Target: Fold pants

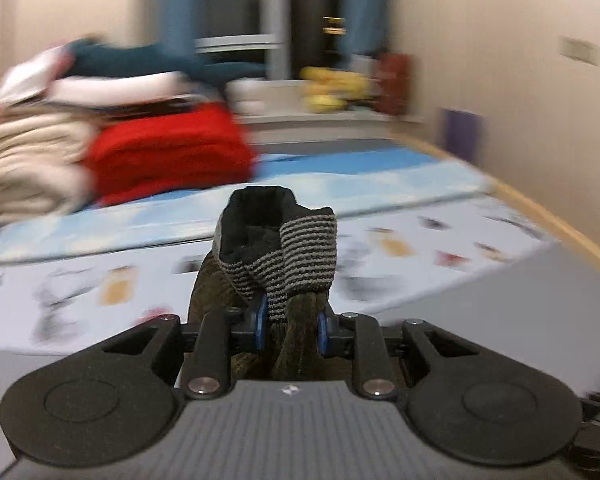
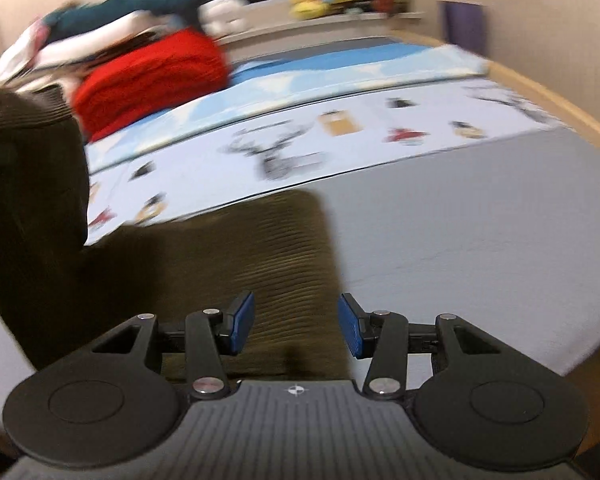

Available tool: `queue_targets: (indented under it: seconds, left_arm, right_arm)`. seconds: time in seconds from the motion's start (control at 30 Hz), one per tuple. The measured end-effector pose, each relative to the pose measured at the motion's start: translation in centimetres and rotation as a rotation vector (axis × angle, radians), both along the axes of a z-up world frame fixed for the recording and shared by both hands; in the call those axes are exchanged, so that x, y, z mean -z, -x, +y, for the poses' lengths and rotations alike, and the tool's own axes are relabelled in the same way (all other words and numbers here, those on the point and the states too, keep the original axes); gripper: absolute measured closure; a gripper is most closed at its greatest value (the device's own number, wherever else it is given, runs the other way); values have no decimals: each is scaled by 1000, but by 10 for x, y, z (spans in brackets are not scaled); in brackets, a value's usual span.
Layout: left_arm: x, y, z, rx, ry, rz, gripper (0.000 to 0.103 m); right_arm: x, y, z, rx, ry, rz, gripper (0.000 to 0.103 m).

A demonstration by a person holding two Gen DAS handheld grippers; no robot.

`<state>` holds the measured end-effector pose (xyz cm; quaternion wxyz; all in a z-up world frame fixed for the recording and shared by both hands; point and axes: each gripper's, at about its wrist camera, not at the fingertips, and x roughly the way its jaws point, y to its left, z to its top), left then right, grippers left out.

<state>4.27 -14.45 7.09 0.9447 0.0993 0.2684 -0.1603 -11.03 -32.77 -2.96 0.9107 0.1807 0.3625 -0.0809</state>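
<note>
The pants are dark olive-brown corduroy [image 2: 228,256] with a black and grey striped cuff [image 1: 296,256]. My left gripper [image 1: 290,330] is shut on the pants just below that cuff and holds it up above the printed mat. In the right wrist view the pants hang at the left and lie across the grey surface under my right gripper [image 2: 296,328]. The right gripper is open, its blue pads [image 2: 242,320] apart over the cloth's edge, holding nothing.
A pile of folded clothes, red [image 1: 168,156], cream, white and teal, sits at the back left. A blue and white printed mat [image 2: 380,92] covers the far part of the grey table [image 2: 460,240]. A shelf with yellow toys [image 1: 332,88] stands behind. A wooden edge runs along the right.
</note>
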Motion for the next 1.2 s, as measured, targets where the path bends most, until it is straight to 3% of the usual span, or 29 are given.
queue_targets:
  seconds: [0.1, 0.13, 0.17, 0.23, 0.37, 0.43, 0.5, 0.53, 0.57, 0.7, 0.73, 0.83, 0.87, 1.0, 1.07, 1.1, 1.17, 1.2]
  left_arm:
    - [46, 13, -71, 135, -56, 59, 74]
    - [70, 15, -90, 178, -86, 97, 65]
    - [95, 14, -104, 241, -129, 164, 49]
    - [127, 10, -111, 343, -173, 313, 53]
    - [95, 5, -43, 324, -8, 281, 38]
    - [81, -4, -4, 307, -6, 279, 38]
    - [81, -16, 26, 289, -54, 286, 44]
    - [85, -20, 40, 271, -80, 286, 55]
    - [93, -24, 52, 252, -96, 299, 64]
    - [148, -43, 95, 160, -62, 477, 75]
    - [154, -47, 98, 136, -58, 496, 75]
    - [148, -53, 100, 155, -18, 479, 75]
    - [148, -53, 100, 158, -18, 482, 76]
    - [137, -45, 104, 171, 48, 495, 76]
    - [132, -37, 99, 223, 53, 478, 76]
    - [137, -34, 93, 239, 20, 478, 76]
    - [154, -29, 78, 260, -117, 481, 76]
    - [156, -25, 73, 282, -143, 454, 76]
  right_arm:
    - [7, 11, -32, 142, -7, 9, 55]
    - [9, 15, -41, 190, -8, 15, 55]
    - [12, 19, -50, 239, -9, 23, 55]
    - [17, 25, -63, 301, -11, 33, 55]
    - [26, 25, -71, 275, -148, -1, 51]
    - [29, 15, -65, 204, -226, -23, 42]
    - [32, -4, -52, 123, -292, -27, 33]
    - [35, -15, -45, 85, -321, -23, 27]
    - [38, -25, -41, 62, -344, -15, 24]
    - [64, -65, -18, 40, -339, 106, 24]
    - [67, -69, -13, 42, -307, 122, 26]
    - [59, -78, 8, -6, -170, 89, 62]
    - [52, -80, 16, -26, -113, 66, 67]
    - [17, -57, 8, 44, -135, -39, 75]
    - [2, -40, 4, 83, -53, -102, 75]
    - [7, -42, 1, 90, -26, -71, 74]
    - [47, -60, -14, 107, -126, 133, 71]
    - [64, -65, -19, 106, -167, 197, 69]
